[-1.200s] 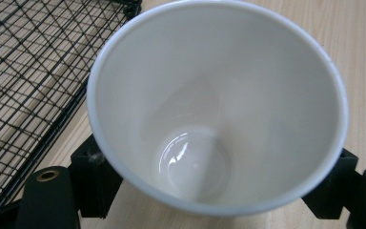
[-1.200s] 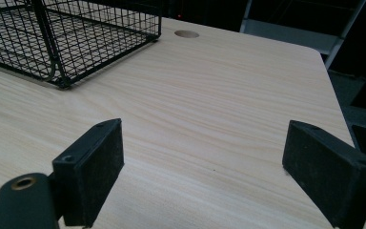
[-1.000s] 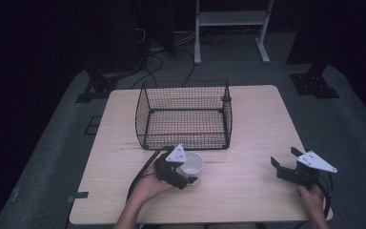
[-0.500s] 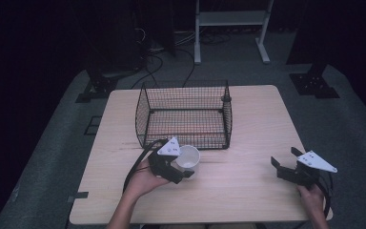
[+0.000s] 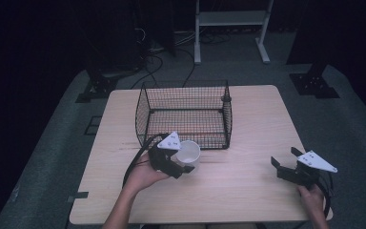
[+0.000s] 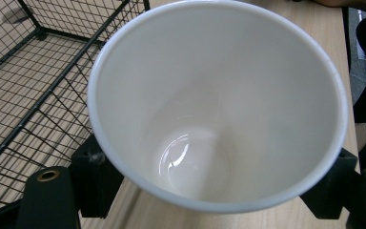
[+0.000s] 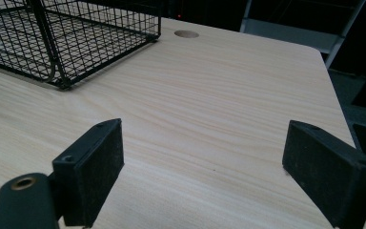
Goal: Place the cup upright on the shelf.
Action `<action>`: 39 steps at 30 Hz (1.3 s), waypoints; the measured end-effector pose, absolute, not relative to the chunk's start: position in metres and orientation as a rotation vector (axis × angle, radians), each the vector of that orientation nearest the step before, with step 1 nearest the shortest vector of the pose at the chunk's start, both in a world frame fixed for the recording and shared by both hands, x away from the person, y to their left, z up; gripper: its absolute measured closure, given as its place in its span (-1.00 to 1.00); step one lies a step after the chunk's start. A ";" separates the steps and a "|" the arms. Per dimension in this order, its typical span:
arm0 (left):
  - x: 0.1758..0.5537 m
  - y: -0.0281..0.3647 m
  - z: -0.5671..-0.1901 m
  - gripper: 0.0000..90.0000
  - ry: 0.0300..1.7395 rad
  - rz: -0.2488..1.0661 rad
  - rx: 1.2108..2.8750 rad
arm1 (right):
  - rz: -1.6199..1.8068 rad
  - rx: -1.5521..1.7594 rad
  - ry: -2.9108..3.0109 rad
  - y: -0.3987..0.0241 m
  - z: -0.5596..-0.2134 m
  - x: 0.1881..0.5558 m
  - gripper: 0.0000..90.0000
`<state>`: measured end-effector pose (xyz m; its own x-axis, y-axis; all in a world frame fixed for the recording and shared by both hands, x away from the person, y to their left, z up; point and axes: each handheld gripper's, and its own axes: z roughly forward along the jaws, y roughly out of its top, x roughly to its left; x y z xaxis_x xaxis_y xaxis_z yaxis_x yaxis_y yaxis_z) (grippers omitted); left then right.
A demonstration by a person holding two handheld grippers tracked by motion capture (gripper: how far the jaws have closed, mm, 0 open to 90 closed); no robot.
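A white cup [image 5: 189, 153] [image 6: 219, 105] is held off the table just in front of the black wire basket [image 5: 185, 114]. My left gripper [image 5: 183, 162] is shut on the white cup, one jaw on each side of its wall. In the left gripper view the cup's empty glossy inside faces the camera, and the basket [image 6: 24, 71] lies to its left. My right gripper [image 5: 286, 161] [image 7: 205, 176] stands open near the table's front right corner, low over bare wood with nothing between its jaws.
The light wooden table [image 5: 257, 124] has a round cable hole [image 7: 186, 34] near its far edge. The basket's near corner [image 7: 62, 62] lies left of the right gripper. Dark floor, cables and a white stand [image 5: 228, 19] lie behind the table.
My left gripper has lifted the cup and carried it left and toward the basket's front wall. The right gripper has stayed in place.
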<state>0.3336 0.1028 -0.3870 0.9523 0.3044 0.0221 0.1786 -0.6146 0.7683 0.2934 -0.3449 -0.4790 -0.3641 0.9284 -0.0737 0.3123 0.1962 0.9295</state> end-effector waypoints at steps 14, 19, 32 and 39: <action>0.345 0.110 -0.366 -0.52 0.330 0.183 2.236 | 1.169 1.171 1.800 -0.345 -0.479 0.294 -0.71; 0.350 0.111 -0.362 -0.52 0.337 0.181 2.234 | 1.169 1.170 1.800 -0.345 -0.479 0.294 -0.71; 0.362 0.115 -0.337 -0.52 0.331 0.206 2.237 | 1.173 1.171 1.800 -0.345 -0.479 0.294 -0.71; 0.371 0.115 -0.325 -0.51 0.322 0.197 2.231 | 1.175 1.171 1.798 -0.346 -0.479 0.294 -0.71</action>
<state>0.3706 0.1154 -0.3247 0.9546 0.2964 0.0309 0.1627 -0.6052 0.7793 0.2937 -0.3456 -0.4789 -0.3631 0.9295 -0.0648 0.3143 0.1876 0.9306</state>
